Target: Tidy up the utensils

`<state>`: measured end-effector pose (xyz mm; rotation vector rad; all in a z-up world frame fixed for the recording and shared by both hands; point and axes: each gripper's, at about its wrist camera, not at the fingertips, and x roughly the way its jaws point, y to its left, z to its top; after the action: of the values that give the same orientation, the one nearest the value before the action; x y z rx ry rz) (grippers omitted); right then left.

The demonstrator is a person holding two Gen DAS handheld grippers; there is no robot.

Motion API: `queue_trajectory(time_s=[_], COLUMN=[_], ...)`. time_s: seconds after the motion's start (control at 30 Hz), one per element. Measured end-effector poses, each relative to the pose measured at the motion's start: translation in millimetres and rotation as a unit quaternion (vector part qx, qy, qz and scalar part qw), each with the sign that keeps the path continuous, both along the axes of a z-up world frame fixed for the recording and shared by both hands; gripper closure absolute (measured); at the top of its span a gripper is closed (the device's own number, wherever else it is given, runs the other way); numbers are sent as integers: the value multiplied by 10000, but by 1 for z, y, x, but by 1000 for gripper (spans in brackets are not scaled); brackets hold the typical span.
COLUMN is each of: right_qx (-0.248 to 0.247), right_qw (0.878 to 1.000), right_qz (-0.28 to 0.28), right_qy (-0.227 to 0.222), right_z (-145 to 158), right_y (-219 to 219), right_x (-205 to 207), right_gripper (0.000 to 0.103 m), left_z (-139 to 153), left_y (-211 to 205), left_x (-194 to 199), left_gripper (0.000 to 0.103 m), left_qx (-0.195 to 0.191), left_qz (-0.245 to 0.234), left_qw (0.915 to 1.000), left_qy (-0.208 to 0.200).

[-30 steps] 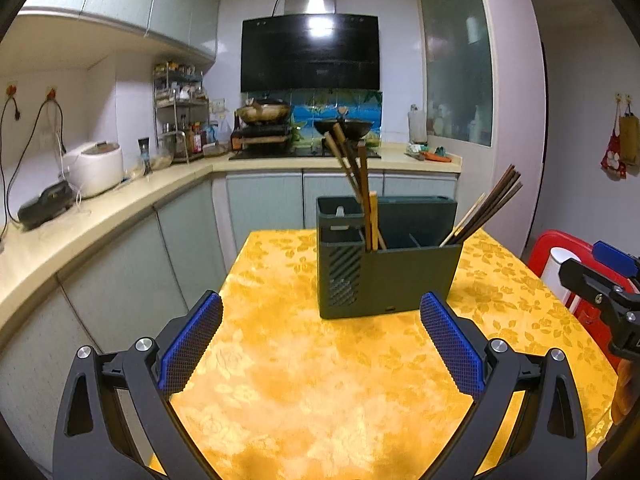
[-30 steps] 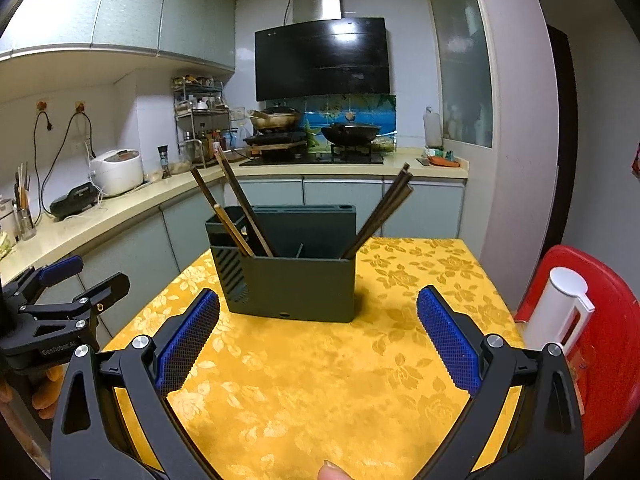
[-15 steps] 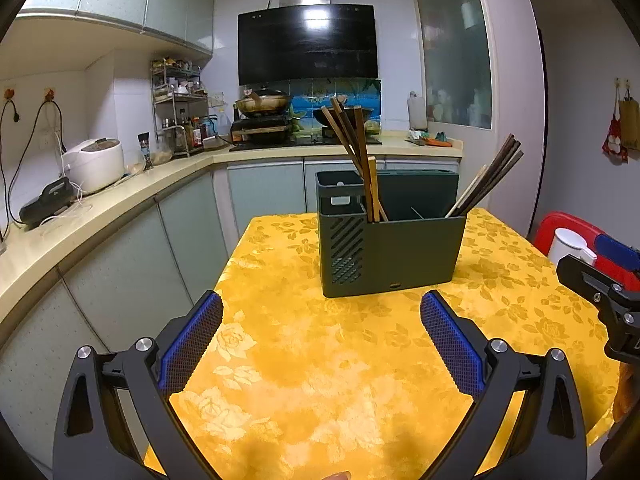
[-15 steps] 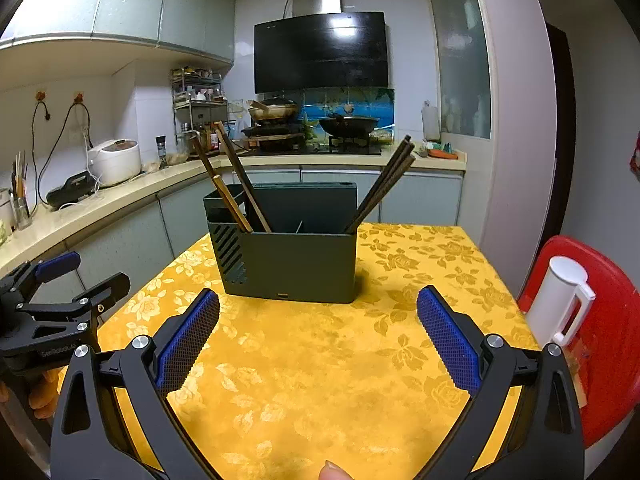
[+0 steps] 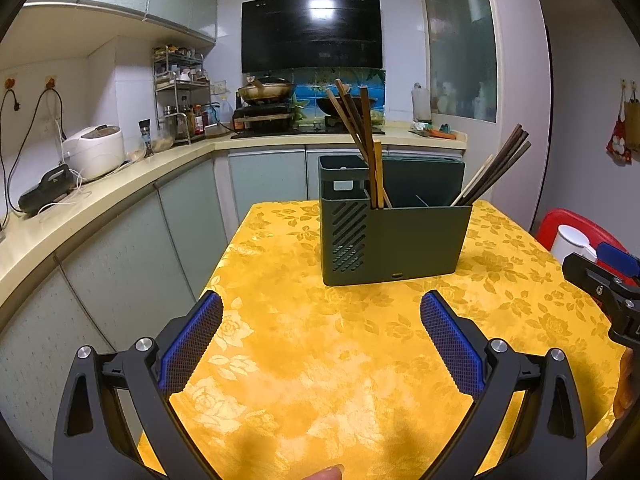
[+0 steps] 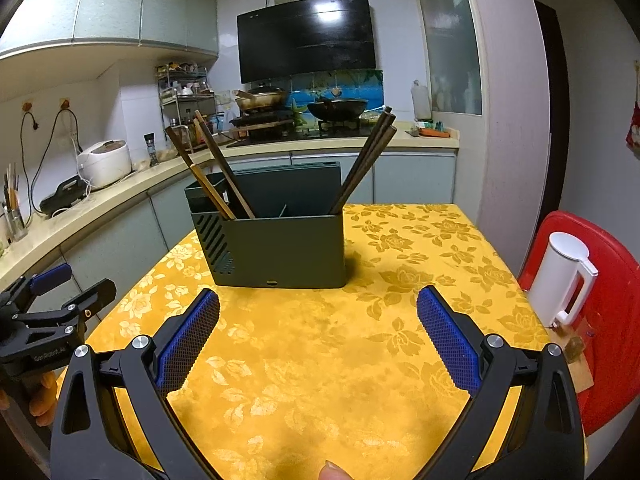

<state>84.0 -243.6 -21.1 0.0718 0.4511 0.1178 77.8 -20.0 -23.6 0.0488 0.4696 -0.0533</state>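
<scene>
A dark green utensil holder (image 5: 392, 236) stands on the yellow floral tablecloth (image 5: 320, 360); it also shows in the right wrist view (image 6: 280, 240). Brown chopsticks (image 5: 360, 136) lean in its left compartment and a dark bundle of chopsticks (image 5: 496, 168) leans out to the right. In the right wrist view the left chopsticks (image 6: 212, 168) and the right bundle (image 6: 368, 160) show the same. My left gripper (image 5: 320, 328) is open and empty, short of the holder. My right gripper (image 6: 318, 324) is open and empty, also short of it.
A white jug (image 6: 564, 276) sits on a red stool (image 6: 600, 320) right of the table. A kitchen counter (image 5: 100, 200) with a rice cooker (image 5: 94, 152) runs along the left. A stove with pans (image 5: 268, 96) is behind.
Both grippers have drawn back and lowered a little, so the holder sits higher and farther in both views. Both stay open and empty.
</scene>
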Motion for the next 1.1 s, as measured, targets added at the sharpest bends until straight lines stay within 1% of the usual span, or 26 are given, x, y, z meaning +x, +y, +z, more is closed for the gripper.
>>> queue_trajectory(time_s=[0.43, 1.1], right_qx=[-13, -37], right_qw=[10000, 10000], right_qz=[12, 54], right_qy=[13, 8], right_z=[-1, -2], right_y=[2, 5], right_x=[1, 1], right_gripper=[7, 7], left_z=[0, -1], left_y=[0, 2], left_x=[-1, 1], left_gripper=[7, 7], left_qx=[30, 23], left_qz=[6, 0], left_qw=[10000, 10000], left_qy=[-52, 56])
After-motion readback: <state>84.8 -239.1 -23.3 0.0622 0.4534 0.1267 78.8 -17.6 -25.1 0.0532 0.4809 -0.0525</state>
